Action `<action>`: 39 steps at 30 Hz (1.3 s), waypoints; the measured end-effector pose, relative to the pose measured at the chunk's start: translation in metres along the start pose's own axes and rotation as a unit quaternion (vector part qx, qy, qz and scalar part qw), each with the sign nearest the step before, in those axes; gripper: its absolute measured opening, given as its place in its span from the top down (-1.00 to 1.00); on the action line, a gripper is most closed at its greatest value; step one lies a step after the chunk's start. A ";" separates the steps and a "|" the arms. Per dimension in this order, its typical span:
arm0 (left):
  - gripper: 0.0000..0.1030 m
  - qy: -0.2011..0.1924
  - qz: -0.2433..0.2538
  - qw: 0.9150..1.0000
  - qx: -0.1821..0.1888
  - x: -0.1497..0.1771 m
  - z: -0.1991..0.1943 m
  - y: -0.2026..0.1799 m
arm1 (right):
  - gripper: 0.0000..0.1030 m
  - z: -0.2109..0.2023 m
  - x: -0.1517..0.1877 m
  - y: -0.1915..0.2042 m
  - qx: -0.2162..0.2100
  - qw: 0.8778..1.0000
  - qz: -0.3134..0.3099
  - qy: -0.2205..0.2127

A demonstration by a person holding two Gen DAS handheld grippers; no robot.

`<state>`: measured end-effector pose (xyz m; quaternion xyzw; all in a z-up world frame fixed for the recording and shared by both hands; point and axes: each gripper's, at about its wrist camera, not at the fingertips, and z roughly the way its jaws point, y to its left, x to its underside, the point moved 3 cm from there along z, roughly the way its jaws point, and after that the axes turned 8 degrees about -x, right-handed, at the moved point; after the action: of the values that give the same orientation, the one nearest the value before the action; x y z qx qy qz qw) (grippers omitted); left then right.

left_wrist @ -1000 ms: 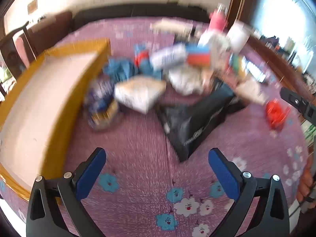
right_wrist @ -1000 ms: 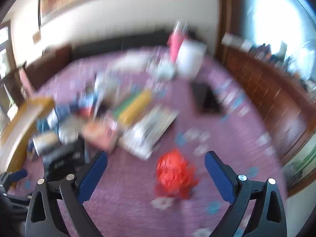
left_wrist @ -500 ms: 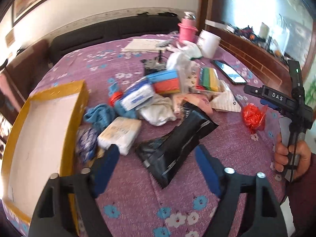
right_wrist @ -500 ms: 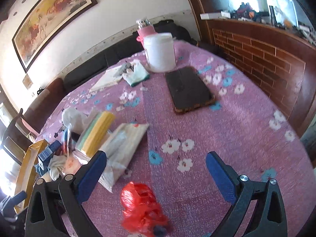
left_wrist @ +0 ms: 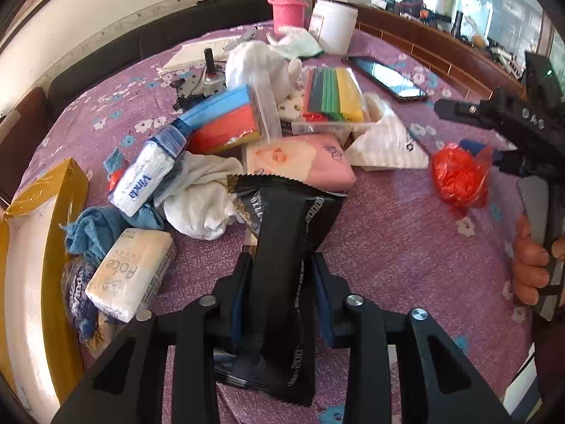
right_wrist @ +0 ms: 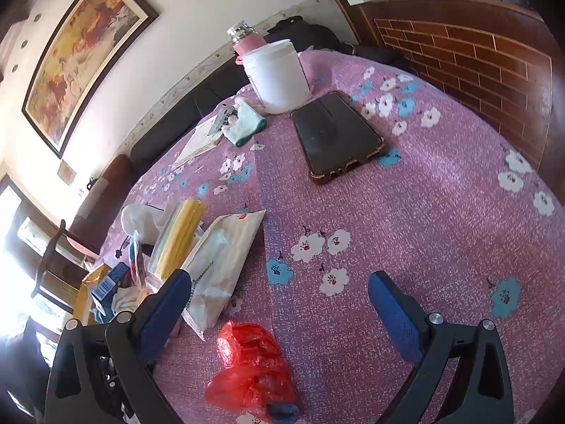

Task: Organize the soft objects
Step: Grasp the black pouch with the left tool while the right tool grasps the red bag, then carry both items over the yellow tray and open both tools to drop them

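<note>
The tall black foil pouch [left_wrist: 282,282] is covering the blue finger pads of the left gripper [left_wrist: 280,304]. The yellow-rimmed cardboard tray [left_wrist: 53,247] is running off the left edge, glare washing out its floor.

Surface: table under purple floral cloth [right_wrist: 441,212]
Far end: white tub [right_wrist: 277,74], phone [right_wrist: 335,134]
Near edge: red plastic bag [right_wrist: 247,367]
Left side: yellow tray [left_wrist: 53,247], Face tissue pack [left_wrist: 130,275]

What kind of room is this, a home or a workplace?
Probably a home living or dining room: a framed painting on the wall, a dark sofa behind, and a table under a flowered purple cloth.
</note>
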<state>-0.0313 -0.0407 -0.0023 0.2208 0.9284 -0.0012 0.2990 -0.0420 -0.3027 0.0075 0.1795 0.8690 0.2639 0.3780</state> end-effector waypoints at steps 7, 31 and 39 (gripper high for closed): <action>0.49 -0.028 -0.068 0.997 0.021 0.014 -0.040 0.033 | -0.97 -0.002 0.007 0.015 0.020 0.998 -0.041 0.037; 0.52 -0.009 -0.104 0.994 0.025 0.020 -0.021 0.022 | 0.21 -0.003 0.066 0.096 0.088 0.958 -0.239 0.128; 0.51 -0.099 -0.197 0.974 0.053 0.059 -0.135 0.082 | 0.21 -0.015 0.089 0.191 -0.045 0.950 -0.282 0.125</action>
<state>-0.1153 0.0760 0.0869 0.0478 0.9178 -0.1315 0.3715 -0.0895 -0.1100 0.0797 -0.1249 0.9116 0.2056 0.3333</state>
